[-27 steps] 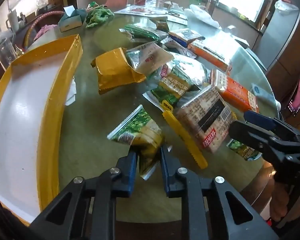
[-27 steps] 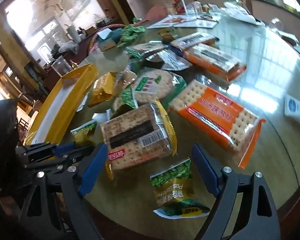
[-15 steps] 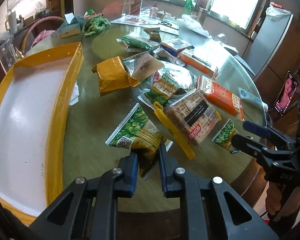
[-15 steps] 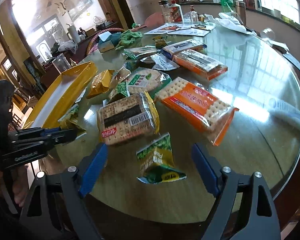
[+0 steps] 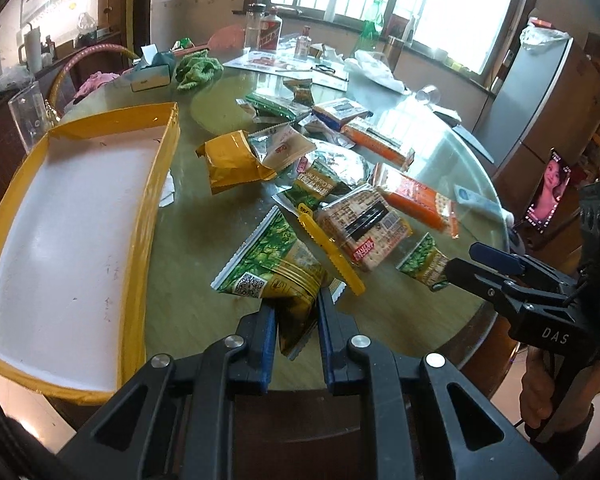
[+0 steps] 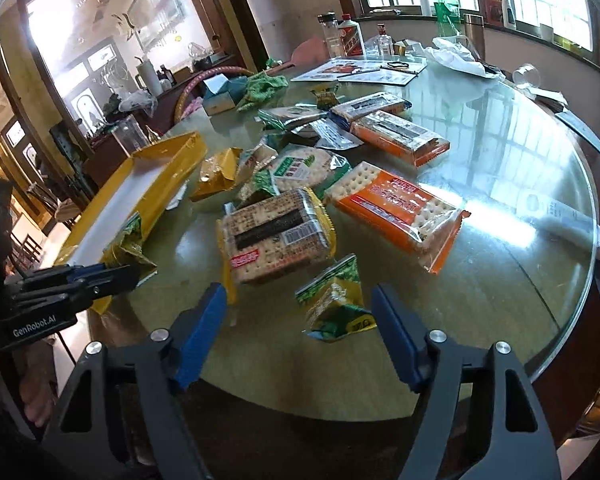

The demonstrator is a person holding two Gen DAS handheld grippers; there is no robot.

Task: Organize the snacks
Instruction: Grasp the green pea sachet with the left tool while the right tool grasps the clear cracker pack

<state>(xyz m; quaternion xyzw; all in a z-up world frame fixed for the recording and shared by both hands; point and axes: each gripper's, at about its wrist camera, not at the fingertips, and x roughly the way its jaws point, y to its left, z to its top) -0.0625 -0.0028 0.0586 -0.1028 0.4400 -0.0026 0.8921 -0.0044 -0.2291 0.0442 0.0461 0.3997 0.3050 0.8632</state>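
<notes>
My left gripper [image 5: 294, 308] is shut on a green-and-gold pea snack packet [image 5: 272, 268], held above the table's near edge, right of the yellow-rimmed tray [image 5: 148, 208]. The packet also shows in the right wrist view [image 6: 126, 246] beside the tray [image 6: 168, 176]. My right gripper [image 6: 300, 312] is open, its jaws either side of a second small green pea packet [image 6: 334, 300] lying near the table's front edge. That packet shows in the left wrist view [image 5: 422, 260] just beyond the right gripper [image 5: 480, 264].
Cracker packs [image 6: 278, 236] [image 6: 400, 210] [image 6: 400, 136], a yellow bag [image 6: 216, 172] and several other snacks cover the round glass table [image 6: 520, 160]. Bottles [image 6: 348, 38], papers, a tissue box [image 6: 220, 94] and a green cloth [image 6: 264, 88] stand at the far side.
My left gripper has lifted and drawn back with the pea packet. My right gripper has pulled back from the table, still open around the second small packet.
</notes>
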